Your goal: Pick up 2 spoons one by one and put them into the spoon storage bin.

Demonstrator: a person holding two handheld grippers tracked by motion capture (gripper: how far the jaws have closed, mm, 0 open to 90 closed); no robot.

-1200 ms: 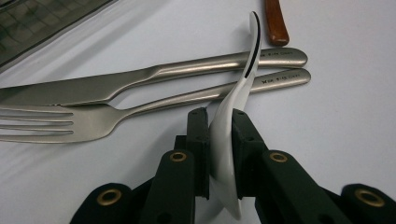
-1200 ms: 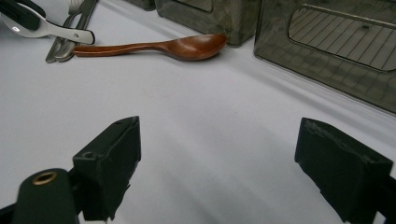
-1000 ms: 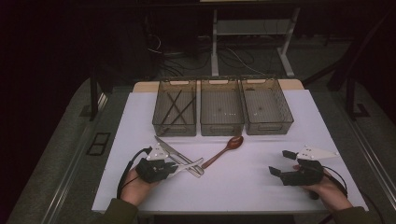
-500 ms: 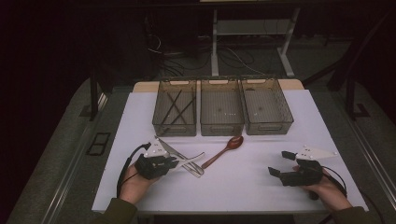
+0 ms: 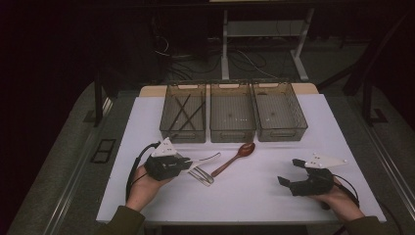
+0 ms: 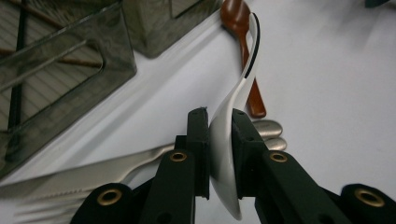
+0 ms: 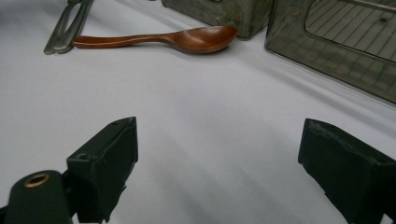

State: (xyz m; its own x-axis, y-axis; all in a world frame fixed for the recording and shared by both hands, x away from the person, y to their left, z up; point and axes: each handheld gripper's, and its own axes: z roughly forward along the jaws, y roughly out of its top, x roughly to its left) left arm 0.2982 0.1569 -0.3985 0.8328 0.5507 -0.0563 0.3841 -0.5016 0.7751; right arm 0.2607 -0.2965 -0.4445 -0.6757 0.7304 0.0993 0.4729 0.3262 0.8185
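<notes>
Compared with one second ago, the left gripper (image 5: 188, 162) is a little higher above the table and the white spoon (image 5: 208, 157) in it is lifted off the surface; the right gripper (image 5: 291, 172) has kept its place.

In the left gripper view the two black jaws are pressed on the white spoon (image 6: 223, 154), one pad on each side of its bowl end. From there the handle rises away from the jaws in a curve, and its far end shows in front of the wooden spoon (image 6: 243, 37). In the high view the white spoon points to the right from the gripper, above the metal fork (image 5: 201, 175), which lies flat on the white table (image 5: 254, 200) just beside the gripper. A knife blade (image 6: 93, 173) also lies on the table near the jaws.

Next to the fork lies the wooden spoon (image 5: 235, 159), with its bowl toward the middle basket (image 5: 232, 133). Three grey baskets stand in a row at the far side of the table. Dark sticks (image 5: 183, 112) lie crossed in the left basket (image 5: 183, 133). The right basket (image 5: 280, 131) stands beside the middle one.

At the near right, the right gripper rests in the person's hand with its jaws spread wide, and only bare table is between them.
</notes>
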